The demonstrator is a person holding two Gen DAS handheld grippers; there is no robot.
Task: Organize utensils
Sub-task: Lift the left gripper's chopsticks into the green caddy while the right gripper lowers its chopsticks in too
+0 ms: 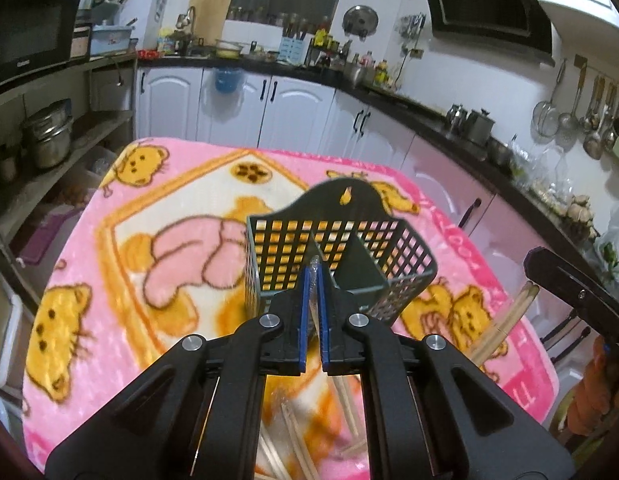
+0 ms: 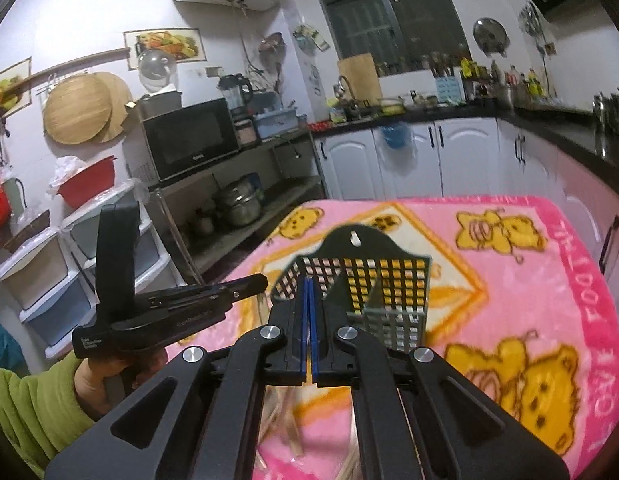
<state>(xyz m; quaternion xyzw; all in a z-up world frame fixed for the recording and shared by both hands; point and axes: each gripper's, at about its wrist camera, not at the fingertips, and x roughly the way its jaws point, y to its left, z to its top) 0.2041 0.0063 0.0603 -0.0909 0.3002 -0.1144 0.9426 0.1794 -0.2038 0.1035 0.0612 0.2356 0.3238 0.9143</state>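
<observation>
- Step in hand, as I read it: carrying picked-up chopsticks to the holder. Sorting is barely begun, since both compartments of the utensil basket (image 1: 349, 240) look empty.
- Utensil basket: dark green grid, solid back plate with a hanging hole, divider (image 1: 361, 264) splitting it in two. It stands upright near the middle of the tabletop, on the pink bear blanket (image 1: 169, 184), just ahead of both tools.
- Left hand-held gripper (image 1: 315, 276): blue pads closed on a thin clear-wrapped stick (image 1: 315, 261), probably a chopstick. Its tip pokes out past the fingertips, toward the basket's near wall.
- Right hand-held gripper (image 2: 309, 286): pads pressed together, with no gap to speak of. In the left view a pair of pale chopsticks (image 1: 505, 320) slants just under its finger, near the right edge of the tabletop. I cannot tell whether they are pinched.
- Loose chopsticks (image 1: 293, 436) lie scattered on the blanket by the near edge, below both tools. They are blurred and cannot be counted.
- Next move calls for bringing the left tip over the basket rim, clear of the divider, and tilting the stick toward upright. Release only once its lower end is inside one compartment.
- Risk: the basket looks light, so a nudge on the near wall could tip or slide it on the soft blanket.
</observation>
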